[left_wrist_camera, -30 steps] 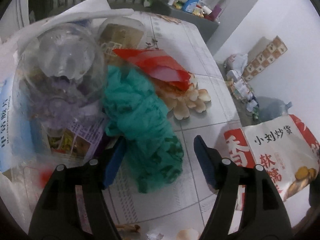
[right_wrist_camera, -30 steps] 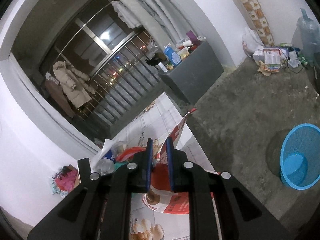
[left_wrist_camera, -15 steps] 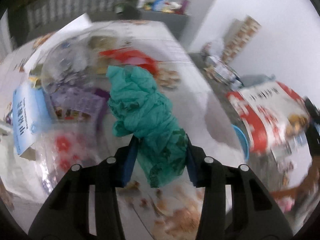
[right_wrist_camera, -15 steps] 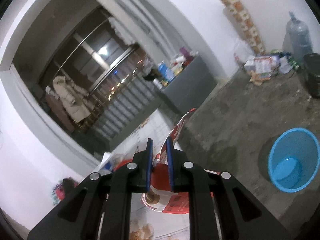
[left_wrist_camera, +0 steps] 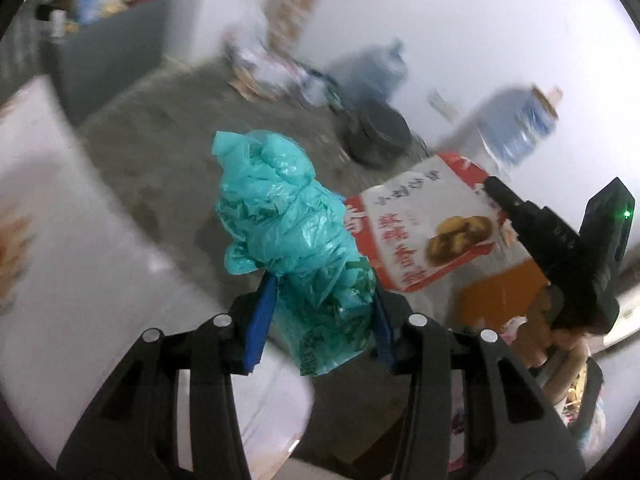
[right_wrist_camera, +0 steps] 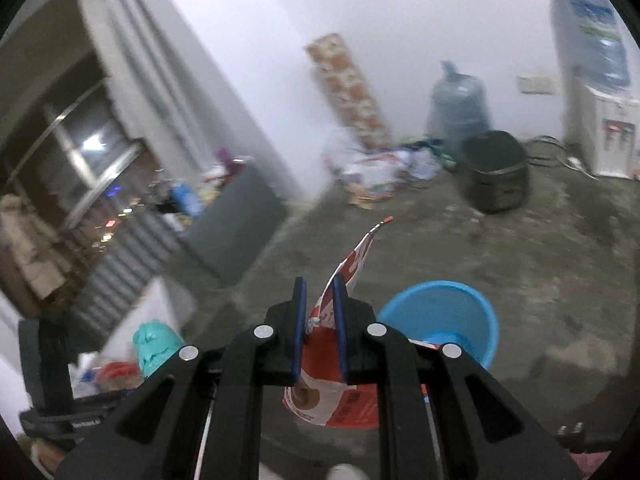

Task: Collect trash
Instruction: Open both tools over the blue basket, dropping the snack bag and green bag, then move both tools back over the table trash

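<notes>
**Both pieces lifted, neither binned yet**

While you carry two pieces of trash at once, neither has reached the blue bin (right_wrist_camera: 440,320) on the floor, so the drop is left, and more litter seems to lie on the table (right_wrist_camera: 132,320) at the lower left of the right view.

Your left hand-held gripper (left_wrist_camera: 320,320) pinches the green bag (left_wrist_camera: 288,240) between its blue pads, clear of the table and over the floor. It is a crumpled, glossy thin plastic bag, bunched into a tall wad that bulges above the pads and hangs below them.

Your right hand-held gripper (right_wrist_camera: 320,328) is nearly pressed together on the snack bag (right_wrist_camera: 340,380), a flat red and white packet with printed characters and a food picture, held just beside the bin and not yet above it.
</notes>
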`<state>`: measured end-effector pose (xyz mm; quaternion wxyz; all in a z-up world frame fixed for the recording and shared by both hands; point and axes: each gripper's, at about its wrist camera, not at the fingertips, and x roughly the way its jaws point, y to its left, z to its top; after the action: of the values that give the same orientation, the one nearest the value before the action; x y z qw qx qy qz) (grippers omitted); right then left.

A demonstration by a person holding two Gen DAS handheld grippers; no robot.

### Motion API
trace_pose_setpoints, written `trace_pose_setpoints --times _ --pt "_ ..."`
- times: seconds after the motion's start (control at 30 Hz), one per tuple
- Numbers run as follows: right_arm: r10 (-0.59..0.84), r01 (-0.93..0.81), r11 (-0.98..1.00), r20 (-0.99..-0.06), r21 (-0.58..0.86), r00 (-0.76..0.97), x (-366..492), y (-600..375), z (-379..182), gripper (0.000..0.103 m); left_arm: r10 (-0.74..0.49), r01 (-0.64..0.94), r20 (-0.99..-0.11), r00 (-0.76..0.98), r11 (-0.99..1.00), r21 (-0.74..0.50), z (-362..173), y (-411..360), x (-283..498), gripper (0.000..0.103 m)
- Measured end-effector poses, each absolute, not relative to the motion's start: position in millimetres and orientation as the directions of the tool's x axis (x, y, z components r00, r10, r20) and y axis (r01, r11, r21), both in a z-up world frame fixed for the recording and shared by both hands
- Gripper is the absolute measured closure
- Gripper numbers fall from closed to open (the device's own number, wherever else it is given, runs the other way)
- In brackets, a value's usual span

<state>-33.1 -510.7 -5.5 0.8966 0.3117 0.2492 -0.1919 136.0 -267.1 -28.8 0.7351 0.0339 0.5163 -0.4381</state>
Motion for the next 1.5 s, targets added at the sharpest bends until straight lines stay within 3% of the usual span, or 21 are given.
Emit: trace_pose_setpoints --times 0.3,0.33,0.37,0.4,0.43,0.6,0.83,1.1,1.2,1.5 --pt "-0.307 0.665 0.668 -0.691 0.333 0.655 12 -582 -92 0.085 -0.465 0.833 -0.885 -0.013 0.485 -0.267 -122 -429 148 0.059" --pt "-0.306 0.673 0.664 -0.702 0.328 0.644 17 -588 -102 0.085 -0.461 0.846 -0.887 -0.021 0.465 -0.262 -133 -443 152 0.054" --pt "-0.295 0.677 0.655 -0.712 0.335 0.637 23 -595 -114 0.078 -0.456 0.854 -0.89 -0.017 0.456 -0.25 -144 -453 155 0.039" --pt "-0.26 0.677 0.643 -0.729 0.359 0.633 30 -604 -130 0.064 -0.45 0.862 -0.893 -0.006 0.45 -0.232 -151 -461 156 0.031" --pt "-0.236 0.69 0.625 -0.754 0.365 0.613 34 -610 -145 0.058 -0.444 0.871 -0.896 0.021 0.449 -0.202 -158 -469 155 0.028" --pt "-0.212 0.735 0.553 -0.787 0.393 0.579 32 -617 -178 0.053 -0.44 0.874 -0.898 0.033 0.448 -0.187 -169 -479 156 0.024" --pt "-0.255 0.738 0.529 -0.752 0.418 0.608 8 -607 -159 0.044 -0.534 0.892 -0.844 0.059 0.407 -0.195 -124 -446 152 0.02" --pt "-0.387 0.735 0.586 -0.68 0.34 0.623 -5 -552 -79 0.015 -0.653 0.901 -0.752 0.096 0.377 -0.213 -41 -378 139 0.02" --pt "-0.418 0.711 0.627 -0.633 0.318 0.652 -7 -523 -45 0.009 -0.695 0.894 -0.706 0.139 0.395 -0.212 -6 -338 136 0.02" --pt "-0.455 0.634 0.763 -0.59 0.128 0.667 10 -420 6 0.006 -0.735 0.796 -0.566 0.372 0.567 -0.214 64 -185 132 0.019"
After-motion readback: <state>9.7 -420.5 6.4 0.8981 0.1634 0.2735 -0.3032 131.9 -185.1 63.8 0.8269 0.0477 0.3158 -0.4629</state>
